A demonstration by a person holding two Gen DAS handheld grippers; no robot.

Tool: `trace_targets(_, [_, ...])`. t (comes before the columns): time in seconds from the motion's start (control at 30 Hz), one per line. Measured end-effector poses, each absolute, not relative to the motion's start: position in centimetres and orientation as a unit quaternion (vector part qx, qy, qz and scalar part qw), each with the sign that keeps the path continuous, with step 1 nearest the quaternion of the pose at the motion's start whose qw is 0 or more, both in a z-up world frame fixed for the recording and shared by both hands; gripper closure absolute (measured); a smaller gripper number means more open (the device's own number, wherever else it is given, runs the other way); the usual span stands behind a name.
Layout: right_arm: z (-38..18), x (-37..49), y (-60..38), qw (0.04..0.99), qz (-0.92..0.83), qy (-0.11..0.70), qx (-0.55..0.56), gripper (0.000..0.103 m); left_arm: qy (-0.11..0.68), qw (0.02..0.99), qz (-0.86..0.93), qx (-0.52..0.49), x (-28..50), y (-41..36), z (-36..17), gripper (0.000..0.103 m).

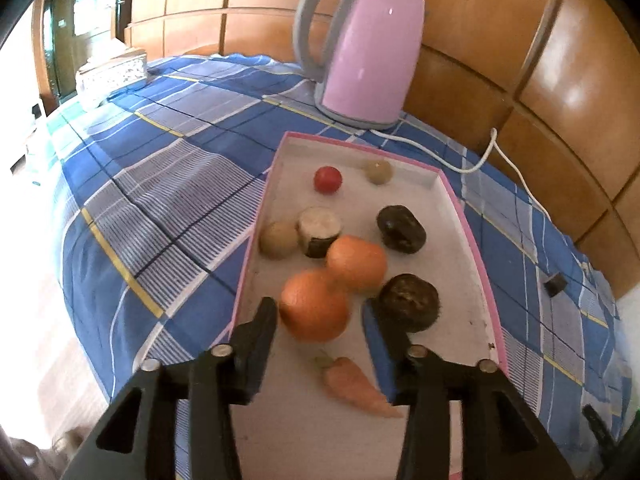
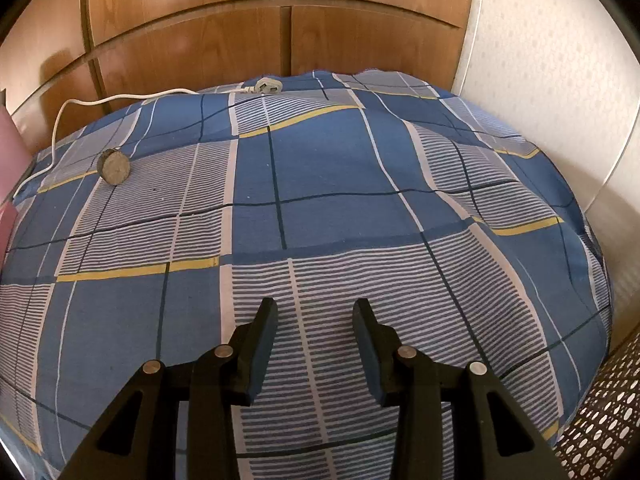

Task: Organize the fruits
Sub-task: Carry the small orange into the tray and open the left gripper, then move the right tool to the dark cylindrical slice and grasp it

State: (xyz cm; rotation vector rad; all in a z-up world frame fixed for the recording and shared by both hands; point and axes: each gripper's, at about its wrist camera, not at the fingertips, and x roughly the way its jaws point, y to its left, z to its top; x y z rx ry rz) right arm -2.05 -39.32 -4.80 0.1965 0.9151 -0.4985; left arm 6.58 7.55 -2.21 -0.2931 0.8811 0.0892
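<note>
In the left wrist view a pink-rimmed white tray (image 1: 460,208) lies on the blue checked cloth. It holds two oranges (image 1: 314,306) (image 1: 356,262), a carrot (image 1: 354,386), two dark round fruits (image 1: 408,302) (image 1: 401,228), a red tomato (image 1: 327,179), two pale brownish fruits (image 1: 278,239) (image 1: 378,171) and a cut dark-skinned piece (image 1: 320,230). My left gripper (image 1: 320,308) is open, its fingers on either side of the nearer orange. My right gripper (image 2: 315,308) is open and empty above bare cloth. A small round dark slice (image 2: 113,167) lies on the cloth at far left.
A pink electric kettle (image 1: 360,52) stands behind the tray, its white cord (image 1: 472,160) trailing right to a plug (image 2: 266,87). A small dark piece (image 1: 554,283) lies right of the tray. Wooden cupboard doors (image 2: 280,20) back the table. A white box (image 1: 112,74) sits far left.
</note>
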Motion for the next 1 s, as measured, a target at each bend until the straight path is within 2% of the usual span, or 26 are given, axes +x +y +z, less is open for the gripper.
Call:
trace_targets(0.03, [-4.8, -2.1, -39.3, 0.863, -0.238, 0.436, 0.093, 0.064, 0.420, 0.896, 0.048, -0.138, 6.3, 7.6, -2.1, 0.046])
trace_targets(0.1, [-4.8, -2.0, -39.3, 0.863, -0.238, 0.436, 0.093, 0.064, 0.410, 0.900, 0.053, -0.136, 5.8, 7.7, -1.8, 0.041])
trace_targets(0.27, [-4.8, -1.9, -39.3, 0.862, -0.240, 0.436, 0.092, 0.064, 0.401, 0.903, 0.058, -0.140, 4.5, 8.2, -1.9, 0.039])
trace_targets(0.4, [-4.8, -1.9, -39.3, 0.862, -0.240, 0.437, 0.091, 0.064, 0.392, 0.906, 0.068, -0.143, 2.9, 8.2, -2.0, 0.028])
trace_targets(0.5, [-4.8, -1.8, -39.3, 0.861, -0.239, 0.439, 0.091, 0.064, 0.391, 0.906, 0.071, -0.146, 1.9, 8.0, -2.3, 0.023])
trace_targets(1.0, [-3.6, 0.8, -38.0, 0.866, -0.195, 0.451, 0.097, 0.063, 0.399, 0.906, 0.060, -0.129, 0.7, 6.1, -3.4, 0.017])
